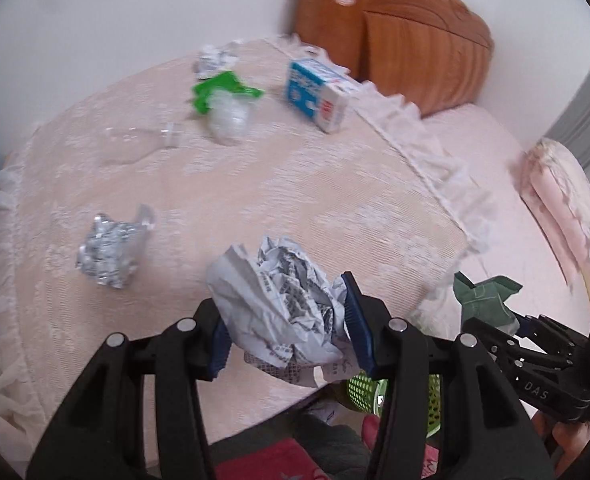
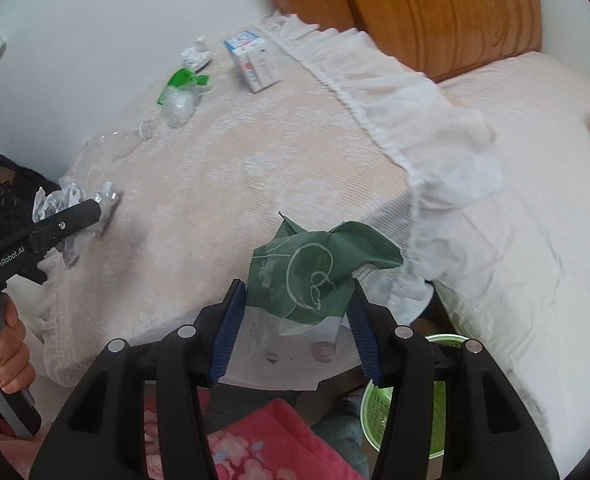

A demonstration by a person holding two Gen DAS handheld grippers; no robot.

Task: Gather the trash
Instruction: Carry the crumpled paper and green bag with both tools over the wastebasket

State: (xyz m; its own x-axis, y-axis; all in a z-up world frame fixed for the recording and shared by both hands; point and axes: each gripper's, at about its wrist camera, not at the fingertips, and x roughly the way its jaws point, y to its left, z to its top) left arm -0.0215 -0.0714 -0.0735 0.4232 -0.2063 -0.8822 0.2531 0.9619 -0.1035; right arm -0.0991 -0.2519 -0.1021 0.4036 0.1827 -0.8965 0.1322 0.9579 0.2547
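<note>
My left gripper [image 1: 285,328] is shut on a crumpled printed paper ball [image 1: 279,304], held above the near edge of the cloth-covered table [image 1: 295,184]. My right gripper [image 2: 295,328] is shut on a green and white plastic wrapper [image 2: 307,276], above the table's corner; it also shows at the right of the left wrist view [image 1: 483,292]. A green mesh waste basket [image 2: 379,408] stands on the floor below both grippers, partly hidden by the fingers. On the table lie a foil wad [image 1: 109,248], a clear bottle [image 1: 135,144], a green-labelled crushed bottle [image 1: 225,108], a blue and white carton [image 1: 319,94] and a paper wad [image 1: 213,58].
A bed with a pink cover [image 2: 535,184] lies right of the table, with a wooden headboard [image 2: 435,8] behind. The table's frilled cloth edge [image 2: 415,120] hangs toward the bed. A red floral blanket [image 2: 263,440] lies below. A white wall is behind the table.
</note>
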